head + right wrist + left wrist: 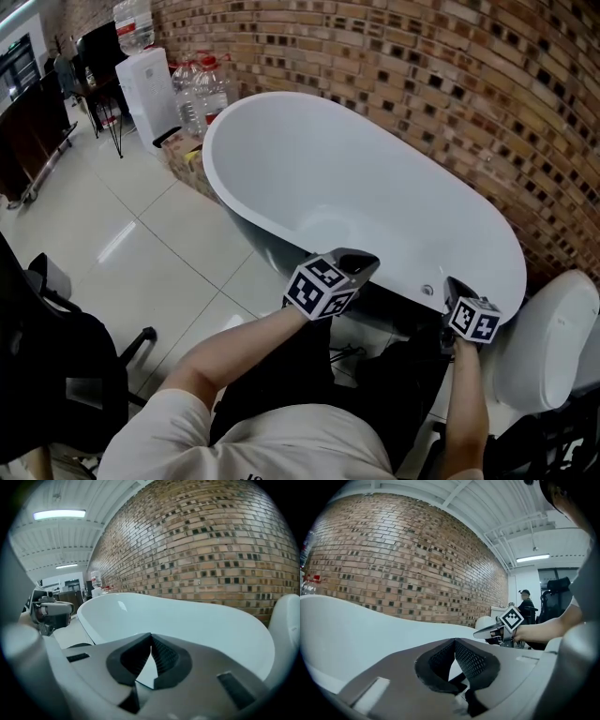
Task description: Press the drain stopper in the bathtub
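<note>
A white oval bathtub [281,122] stands against the brick wall; the two gripper views show its rim [356,616] [108,603]. A small round metal fitting [427,290] sits on its near inner wall, between my two grippers. The tub floor near me is partly hidden, and I cannot make out a drain stopper there. My left gripper [361,262] hovers over the near rim, shut and empty [453,641]. My right gripper [457,289] is held at the near right rim, also shut with nothing in it [151,637]. Each gripper shows in the other's view, the right gripper [506,623] and the left gripper [51,609].
A white rounded toilet [548,337] stands right of the tub. Large water bottles [202,89], a white appliance [150,84] and a cardboard box [187,155] crowd the tub's far left end. A black chair [56,375] is at my left. A person [526,604] stands far behind.
</note>
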A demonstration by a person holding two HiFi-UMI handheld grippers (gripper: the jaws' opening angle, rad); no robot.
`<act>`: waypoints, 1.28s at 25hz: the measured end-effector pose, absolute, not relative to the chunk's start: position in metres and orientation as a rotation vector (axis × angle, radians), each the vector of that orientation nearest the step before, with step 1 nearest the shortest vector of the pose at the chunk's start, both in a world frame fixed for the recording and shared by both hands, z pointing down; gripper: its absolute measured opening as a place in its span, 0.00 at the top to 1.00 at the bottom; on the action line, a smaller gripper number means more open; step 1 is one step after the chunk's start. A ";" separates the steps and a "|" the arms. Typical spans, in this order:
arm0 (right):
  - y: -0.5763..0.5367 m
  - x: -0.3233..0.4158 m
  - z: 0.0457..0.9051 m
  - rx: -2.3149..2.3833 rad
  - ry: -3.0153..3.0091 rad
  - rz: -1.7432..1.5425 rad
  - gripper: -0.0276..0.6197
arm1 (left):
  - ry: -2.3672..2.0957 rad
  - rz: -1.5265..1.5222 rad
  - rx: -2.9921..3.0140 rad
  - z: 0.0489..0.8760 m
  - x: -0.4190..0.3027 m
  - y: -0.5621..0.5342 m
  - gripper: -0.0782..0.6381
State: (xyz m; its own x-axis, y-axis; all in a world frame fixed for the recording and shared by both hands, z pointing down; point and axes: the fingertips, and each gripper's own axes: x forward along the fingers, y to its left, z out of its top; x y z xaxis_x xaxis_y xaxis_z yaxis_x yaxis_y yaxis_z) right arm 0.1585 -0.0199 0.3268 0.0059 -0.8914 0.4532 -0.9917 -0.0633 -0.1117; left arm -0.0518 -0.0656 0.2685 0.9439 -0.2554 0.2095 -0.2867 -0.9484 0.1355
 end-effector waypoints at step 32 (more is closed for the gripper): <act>-0.052 0.179 0.233 2.020 -1.942 0.366 0.93 | -0.217 0.280 3.046 0.208 0.042 -0.061 0.88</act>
